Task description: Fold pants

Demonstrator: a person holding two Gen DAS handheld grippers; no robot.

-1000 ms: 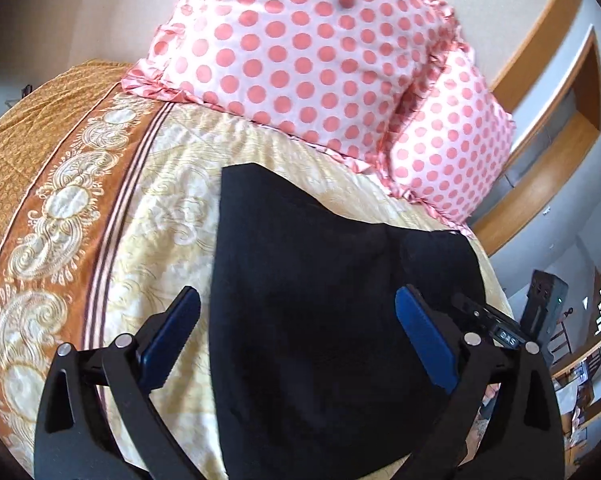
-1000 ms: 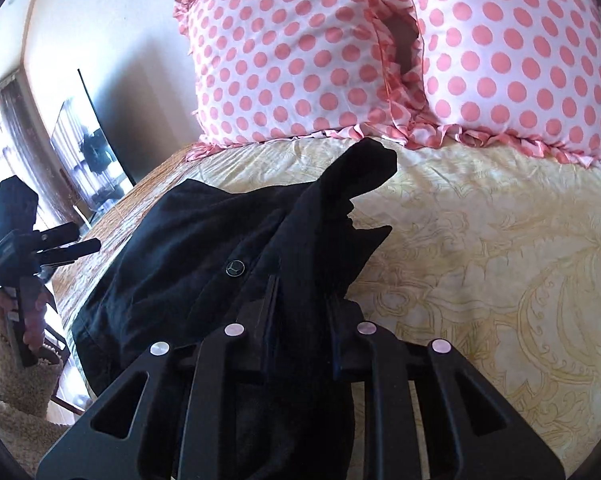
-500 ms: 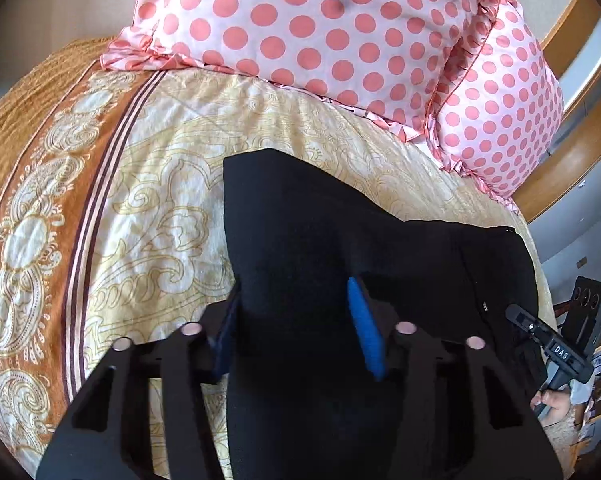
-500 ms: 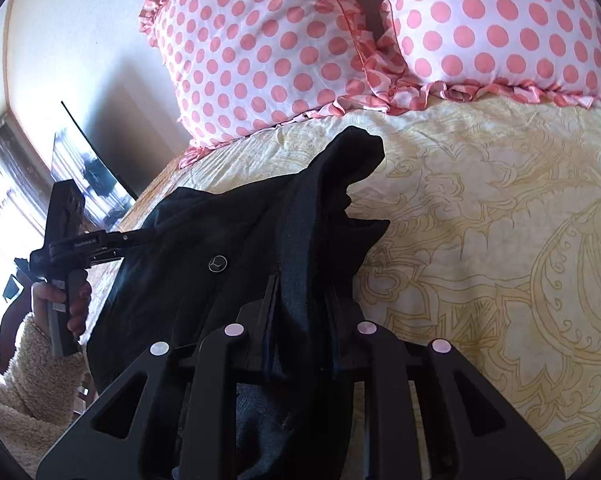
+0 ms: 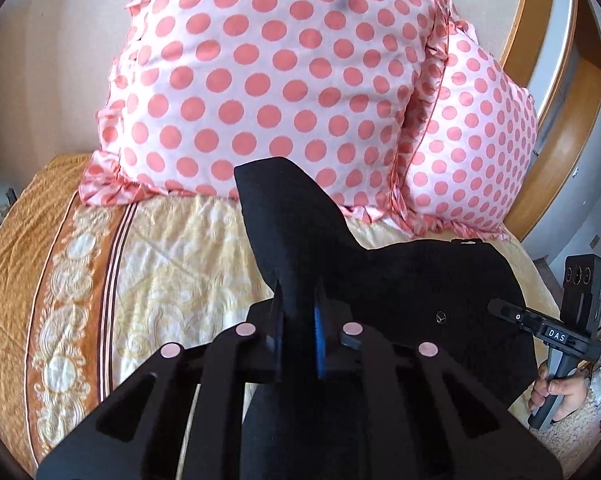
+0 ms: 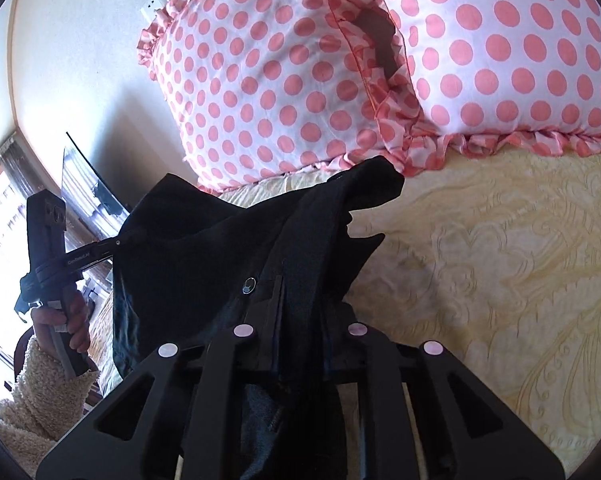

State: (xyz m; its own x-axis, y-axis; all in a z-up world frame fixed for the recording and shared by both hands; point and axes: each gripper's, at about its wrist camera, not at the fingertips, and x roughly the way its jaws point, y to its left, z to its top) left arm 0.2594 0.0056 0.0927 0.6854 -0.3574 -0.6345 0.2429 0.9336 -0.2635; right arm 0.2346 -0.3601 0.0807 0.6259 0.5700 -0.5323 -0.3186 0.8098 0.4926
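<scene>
Pants matt black cloth; pillow satiny sheen; headboard glossy wood.

Pillows wall off the far side; bedspread lies open rightward.

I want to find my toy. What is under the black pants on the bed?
Under the black pants only the yellow patterned bedspread shows around the edges. Both jaws pinch the cloth, but anything lying beneath it is covered, so I cannot tell.

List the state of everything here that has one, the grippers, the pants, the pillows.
left gripper: shut on the black pants
right gripper: shut on the black pants
black pants: bunched, partly lifted off the bedspread
polka-dot pillows: propped upright at the head of the bed
</scene>
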